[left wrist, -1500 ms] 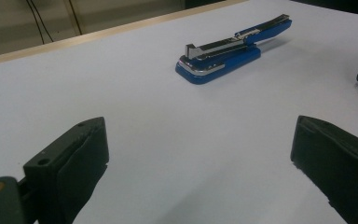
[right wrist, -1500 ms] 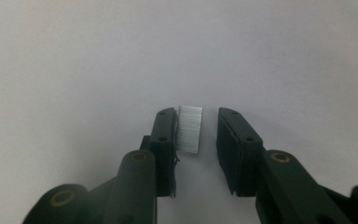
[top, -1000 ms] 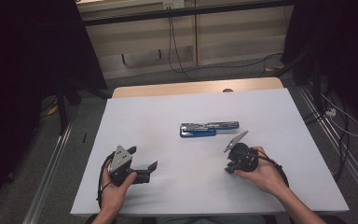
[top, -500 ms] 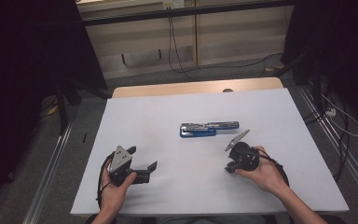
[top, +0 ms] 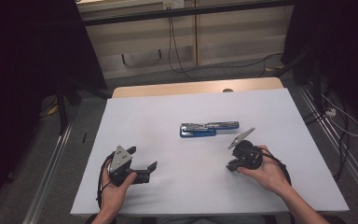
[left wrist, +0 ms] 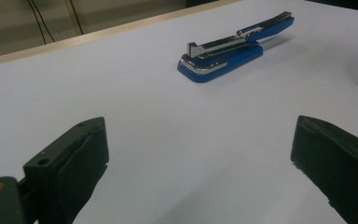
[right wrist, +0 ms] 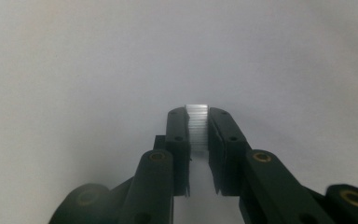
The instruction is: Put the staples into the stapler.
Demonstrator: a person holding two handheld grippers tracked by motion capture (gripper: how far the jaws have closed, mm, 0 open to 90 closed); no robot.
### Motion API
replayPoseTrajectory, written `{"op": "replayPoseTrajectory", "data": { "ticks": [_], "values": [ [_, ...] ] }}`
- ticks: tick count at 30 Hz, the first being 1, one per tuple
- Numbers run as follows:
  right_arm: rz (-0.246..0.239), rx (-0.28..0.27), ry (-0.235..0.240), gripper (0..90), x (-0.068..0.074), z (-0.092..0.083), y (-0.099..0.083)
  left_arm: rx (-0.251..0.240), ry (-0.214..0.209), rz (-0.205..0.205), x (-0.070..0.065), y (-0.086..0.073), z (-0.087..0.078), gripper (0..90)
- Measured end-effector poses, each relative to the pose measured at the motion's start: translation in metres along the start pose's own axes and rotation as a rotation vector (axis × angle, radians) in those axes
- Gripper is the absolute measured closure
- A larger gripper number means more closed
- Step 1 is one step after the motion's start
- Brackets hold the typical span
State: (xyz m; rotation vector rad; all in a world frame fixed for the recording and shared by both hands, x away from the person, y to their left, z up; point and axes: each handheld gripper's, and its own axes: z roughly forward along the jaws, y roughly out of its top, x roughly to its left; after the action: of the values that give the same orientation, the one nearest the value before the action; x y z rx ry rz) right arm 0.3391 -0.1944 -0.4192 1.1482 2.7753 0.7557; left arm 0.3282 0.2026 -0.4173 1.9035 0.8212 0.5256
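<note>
A blue and silver stapler (top: 208,129) (left wrist: 235,46) lies hinged open in the middle of the white table (top: 144,116). At the front left, my left gripper (top: 148,171) (left wrist: 200,135) rests in a hand, open wide and pointing toward the stapler, with nothing between its jaws. At the front right, my right gripper (top: 232,166) (right wrist: 197,112) is tipped down toward the tabletop, just in front of the stapler's right end. It is shut on a short silver strip of staples (right wrist: 197,127), which stands upright between the pads.
A wooden strip (top: 196,87) runs along the table's far edge. Metal rails (top: 51,163) flank both sides of the table. Cables (top: 340,126) lie on the floor at the right, and a dark curtain (top: 28,60) hangs at the left.
</note>
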Motion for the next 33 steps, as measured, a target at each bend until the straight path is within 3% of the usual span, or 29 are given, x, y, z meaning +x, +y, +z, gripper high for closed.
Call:
{"op": "replayPoseTrajectory", "data": {
  "ticks": [13,22,33],
  "values": [
    [0.008,-0.090,0.013,79.4,-0.008,-0.012,0.001,-0.002,-0.006,0.017,-0.002,0.001,0.001,4.3],
    [-0.019,-0.131,-0.014,79.4,-0.014,-0.019,0.010,-0.002,-0.005,0.020,-0.002,0.002,0.001,4.3],
    [-0.077,-0.170,-0.010,79.4,-0.019,-0.019,0.029,-0.001,-0.006,0.020,-0.003,0.001,0.002,4.3]
  ]
}}
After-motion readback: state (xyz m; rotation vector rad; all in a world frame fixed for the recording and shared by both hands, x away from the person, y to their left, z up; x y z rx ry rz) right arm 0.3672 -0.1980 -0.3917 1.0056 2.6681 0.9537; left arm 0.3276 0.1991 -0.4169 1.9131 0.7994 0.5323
